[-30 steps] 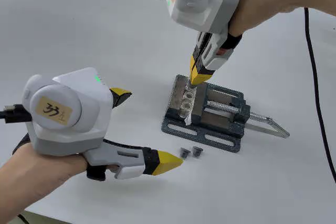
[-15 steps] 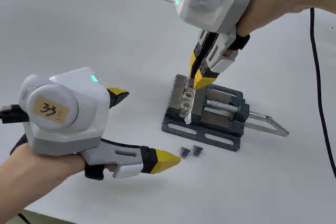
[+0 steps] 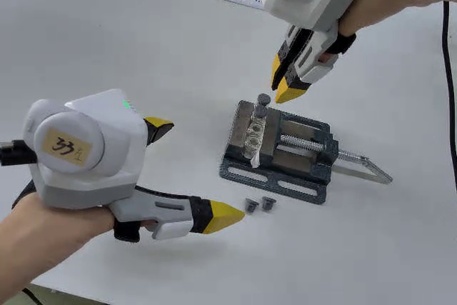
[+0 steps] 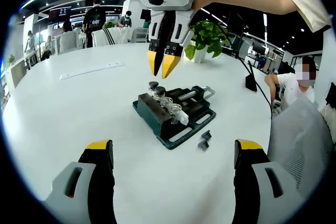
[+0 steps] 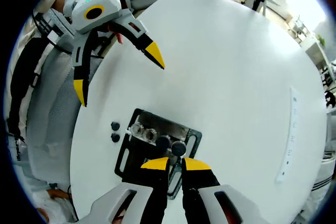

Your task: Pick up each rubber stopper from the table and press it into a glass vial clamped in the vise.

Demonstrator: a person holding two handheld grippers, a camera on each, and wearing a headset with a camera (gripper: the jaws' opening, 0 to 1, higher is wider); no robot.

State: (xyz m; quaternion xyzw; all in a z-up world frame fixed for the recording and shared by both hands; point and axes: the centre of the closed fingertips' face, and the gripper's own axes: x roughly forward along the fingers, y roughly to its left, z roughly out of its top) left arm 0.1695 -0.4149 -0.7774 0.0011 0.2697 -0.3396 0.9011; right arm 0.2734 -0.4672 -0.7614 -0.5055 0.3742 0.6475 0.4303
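Halfway, seemingly: two seated stoppers (image 3: 263,100) plug vials at the 12 o'clock end of the vise (image 3: 314,166), two open vials (image 3: 253,134) wait, two loose stoppers (image 3: 251,206) lie on the worktop (image 3: 143,48) at its 6 o'clock. Right claw (image 3: 283,81) hangs above, barely parted, empty; left claw (image 3: 191,173) gapes at 8 o'clock

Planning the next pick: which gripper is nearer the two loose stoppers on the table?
Left. The left gripper has its lower jaw tip just beside the loose stoppers. The right gripper hangs above the far end of the vise, farther off.
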